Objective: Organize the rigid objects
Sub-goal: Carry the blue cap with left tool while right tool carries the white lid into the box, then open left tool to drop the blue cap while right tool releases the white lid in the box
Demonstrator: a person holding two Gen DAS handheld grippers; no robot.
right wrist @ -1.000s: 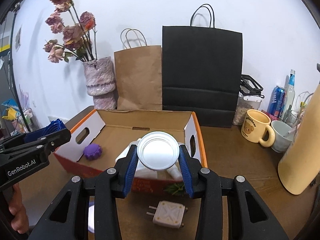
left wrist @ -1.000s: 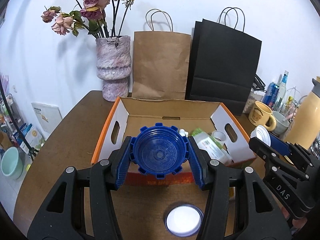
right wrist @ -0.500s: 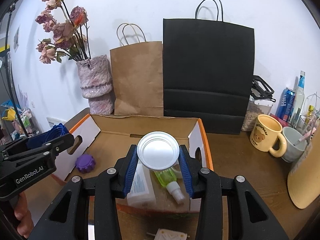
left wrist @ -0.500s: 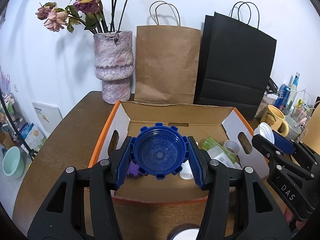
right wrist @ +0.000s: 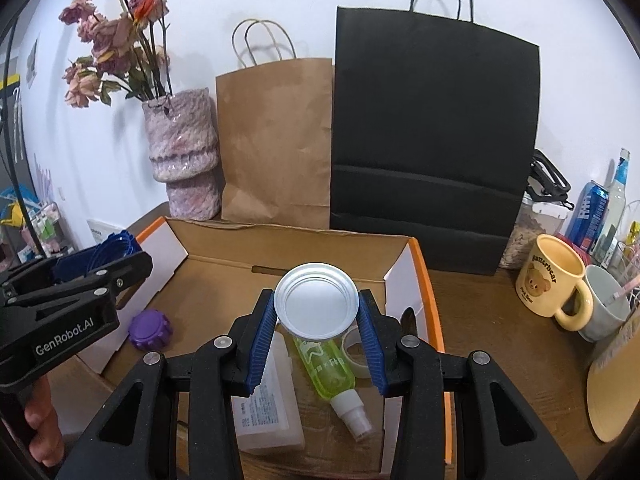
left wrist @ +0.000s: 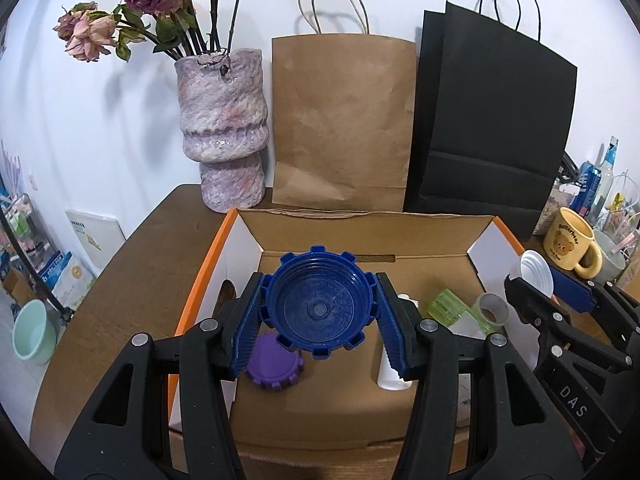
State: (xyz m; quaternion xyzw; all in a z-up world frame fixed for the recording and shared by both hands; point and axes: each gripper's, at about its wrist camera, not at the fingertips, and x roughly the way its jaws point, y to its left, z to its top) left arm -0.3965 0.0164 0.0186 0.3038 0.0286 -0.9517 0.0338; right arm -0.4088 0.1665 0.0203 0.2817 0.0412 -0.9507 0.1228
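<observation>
My left gripper (left wrist: 320, 312) is shut on a big blue ridged cap (left wrist: 320, 302) and holds it above the left part of the open cardboard box (left wrist: 360, 236). My right gripper (right wrist: 316, 312) is shut on a white round lid (right wrist: 316, 300) above the box's right part (right wrist: 416, 276). In the box lie a purple cap (right wrist: 150, 330), a green spray bottle (right wrist: 332, 368), a clear plastic case (right wrist: 266, 408) and a tape roll (right wrist: 356, 352). The right gripper with its white lid also shows in the left wrist view (left wrist: 536, 276).
A stone vase with dried roses (left wrist: 222, 128), a brown paper bag (left wrist: 340, 120) and a black paper bag (left wrist: 488, 120) stand behind the box. A yellow bear mug (right wrist: 554, 280), a grey cup (right wrist: 608, 308), a can and a bottle stand at the right.
Both grippers have moved forward from the table's front to over the box, each keeping its cap. The white lid and the plug on the table have dropped out of view.
</observation>
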